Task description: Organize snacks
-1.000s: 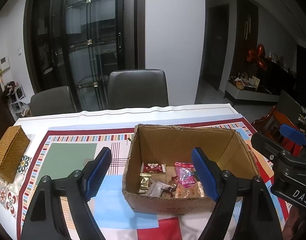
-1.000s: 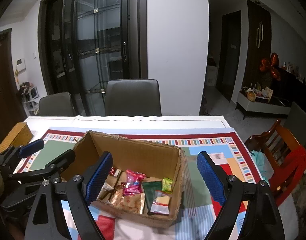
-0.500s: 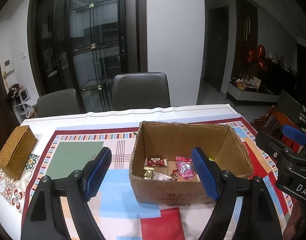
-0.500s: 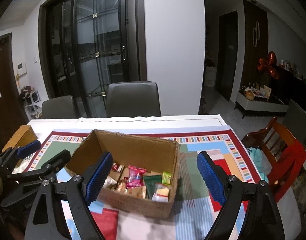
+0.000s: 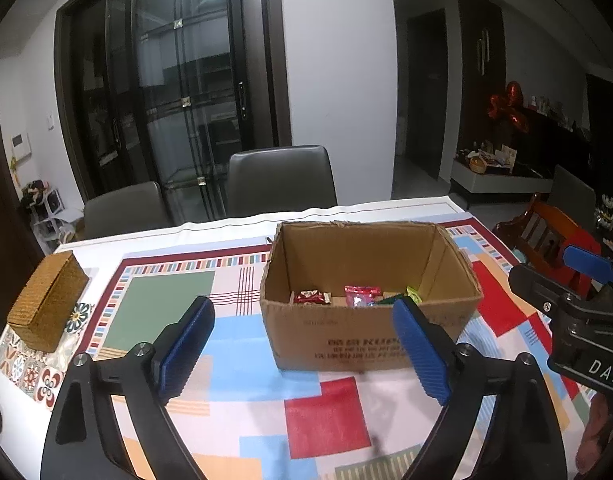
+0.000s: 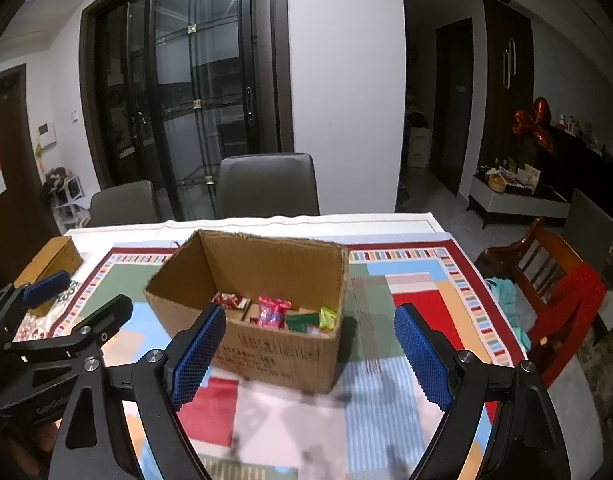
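Left of cardboard box (image 5: 370,332), wicker box (image 5: 46,300) (lid closed), chairs (image 5: 280,180) behind

Cardboard box (image 5: 370,344) mid-table (image 5: 326,420), snacks (image 5: 358,295) inside; wicker box (image 5: 46,300) at left edge; chairs (image 5: 280,180) behind far edge.

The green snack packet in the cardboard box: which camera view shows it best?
The right wrist view: the green snack packet shows clearly over the cardboard box wall. In the left wrist view, only a sliver shows above the near wall.

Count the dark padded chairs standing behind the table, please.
2. One chair stands behind the table's middle, past the cardboard box; the other chair is further left. Others may be hidden.
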`<action>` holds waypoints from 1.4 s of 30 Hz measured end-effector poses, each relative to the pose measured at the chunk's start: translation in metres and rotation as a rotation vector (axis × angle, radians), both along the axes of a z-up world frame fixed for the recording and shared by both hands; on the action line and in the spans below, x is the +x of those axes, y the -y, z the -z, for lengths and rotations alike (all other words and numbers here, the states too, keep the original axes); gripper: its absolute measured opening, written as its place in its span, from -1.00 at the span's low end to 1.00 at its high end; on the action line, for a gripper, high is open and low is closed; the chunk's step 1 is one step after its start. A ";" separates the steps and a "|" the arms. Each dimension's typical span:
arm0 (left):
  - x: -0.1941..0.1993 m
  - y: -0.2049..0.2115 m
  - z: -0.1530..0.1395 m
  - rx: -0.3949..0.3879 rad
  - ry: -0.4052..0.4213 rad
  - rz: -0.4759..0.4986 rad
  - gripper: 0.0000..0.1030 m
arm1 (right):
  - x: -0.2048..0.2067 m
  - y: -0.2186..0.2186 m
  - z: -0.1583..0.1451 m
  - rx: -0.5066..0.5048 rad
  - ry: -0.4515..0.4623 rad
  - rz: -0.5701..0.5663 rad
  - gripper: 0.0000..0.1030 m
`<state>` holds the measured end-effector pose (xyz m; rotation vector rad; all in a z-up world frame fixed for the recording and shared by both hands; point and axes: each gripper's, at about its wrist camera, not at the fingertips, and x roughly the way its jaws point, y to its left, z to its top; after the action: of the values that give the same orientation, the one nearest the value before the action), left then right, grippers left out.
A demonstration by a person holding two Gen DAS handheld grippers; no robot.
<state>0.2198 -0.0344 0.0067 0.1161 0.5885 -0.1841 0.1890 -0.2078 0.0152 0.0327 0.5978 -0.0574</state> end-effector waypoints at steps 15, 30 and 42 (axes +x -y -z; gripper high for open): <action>-0.061 -0.004 0.015 -0.031 -0.033 -0.020 0.99 | -0.055 0.007 0.021 0.001 -0.052 0.028 0.70; -0.124 -0.010 0.037 -0.048 -0.091 -0.032 0.99 | -0.125 -0.003 0.035 -0.035 -0.029 0.034 0.75; -0.170 -0.015 0.039 -0.048 -0.086 -0.059 0.99 | -0.170 0.000 0.037 -0.011 0.008 0.048 0.85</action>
<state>0.0502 -0.0194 -0.0323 0.0447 0.6721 -0.1461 0.0187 -0.2074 -0.0216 0.0366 0.5884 -0.1073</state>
